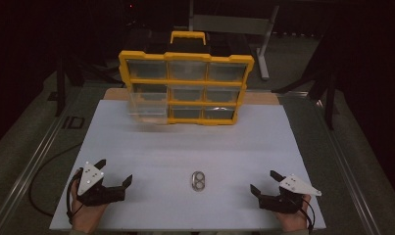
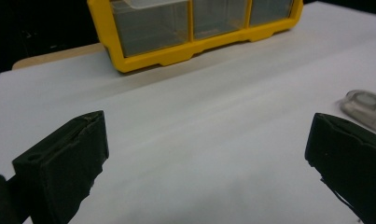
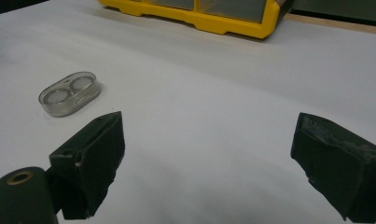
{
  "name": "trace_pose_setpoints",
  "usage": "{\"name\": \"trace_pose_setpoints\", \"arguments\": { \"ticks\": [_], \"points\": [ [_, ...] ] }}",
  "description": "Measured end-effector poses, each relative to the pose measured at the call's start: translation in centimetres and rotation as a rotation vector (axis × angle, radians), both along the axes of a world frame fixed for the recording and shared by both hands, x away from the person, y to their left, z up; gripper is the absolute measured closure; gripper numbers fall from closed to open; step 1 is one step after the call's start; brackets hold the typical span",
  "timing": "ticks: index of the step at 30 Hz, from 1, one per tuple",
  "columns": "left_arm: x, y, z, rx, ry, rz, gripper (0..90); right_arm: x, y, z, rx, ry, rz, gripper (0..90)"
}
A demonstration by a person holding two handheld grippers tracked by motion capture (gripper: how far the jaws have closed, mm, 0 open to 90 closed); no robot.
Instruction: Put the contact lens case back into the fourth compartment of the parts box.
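A white worktop (image 1: 185, 147) carries a yellow organizer box (image 1: 185, 88) standing upright at its far edge, with a grid of clear drawers in three columns and a yellow carrying handle on top. One clear drawer (image 1: 147, 105) in the left column is pulled partly out of the frame toward the person. Beyond the worktop the room is dark, with some black stands and a grey frame behind the box.

Near the front edge, about midway between the two hands, a small clear capsule case (image 1: 198, 181) lies flat on the worktop. It has an oval outline with two round cells side by side. Nothing stands between it and either hand; the sheet around it is bare. In the right gripper view the capsule case (image 3: 70, 93) lies ahead and to the left of the jaws, apart from them. In the left gripper view the same capsule case (image 2: 365, 107) sits at the right edge, just beyond the right-hand jaw and somewhat blurred.

The left hand-held gripper (image 1: 114, 174) rests at the front left of the worktop, its jaws spread wide, with bare sheet between them; it holds nothing and is well apart from the case. The right hand-held gripper (image 1: 264, 183) rests at the front right, its jaws also spread wide over bare sheet, gripping nothing and not touching the case. Both point toward the middle of the worktop.
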State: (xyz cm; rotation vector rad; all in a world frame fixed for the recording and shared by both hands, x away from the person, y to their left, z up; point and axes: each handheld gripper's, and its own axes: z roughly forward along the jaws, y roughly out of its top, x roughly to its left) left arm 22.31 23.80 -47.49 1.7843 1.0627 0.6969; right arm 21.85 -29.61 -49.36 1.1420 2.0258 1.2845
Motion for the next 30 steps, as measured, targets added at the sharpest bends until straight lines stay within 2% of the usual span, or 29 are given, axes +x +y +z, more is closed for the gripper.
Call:
{"name": "trace_pose_setpoints", "arguments": {
  "ticks": [10, 23, 30],
  "points": [
    [-0.07, -0.02, -0.15, 0.009, -0.015, 0.003, 0.1, 0.19, -0.03, -0.07, -0.010, 0.016, 0.000, 9.0],
    [0.05, 0.01, -0.31, 0.006, -0.010, 0.013, 0.1, 0.49, 0.24, 0.16, -0.044, 0.062, -0.019, 8.8],
    [0.10, 0.01, -0.41, 0.006, -0.007, 0.009, 0.1, 0.71, 0.51, 0.42, -0.058, 0.091, -0.012, 8.8]
  ]
}}
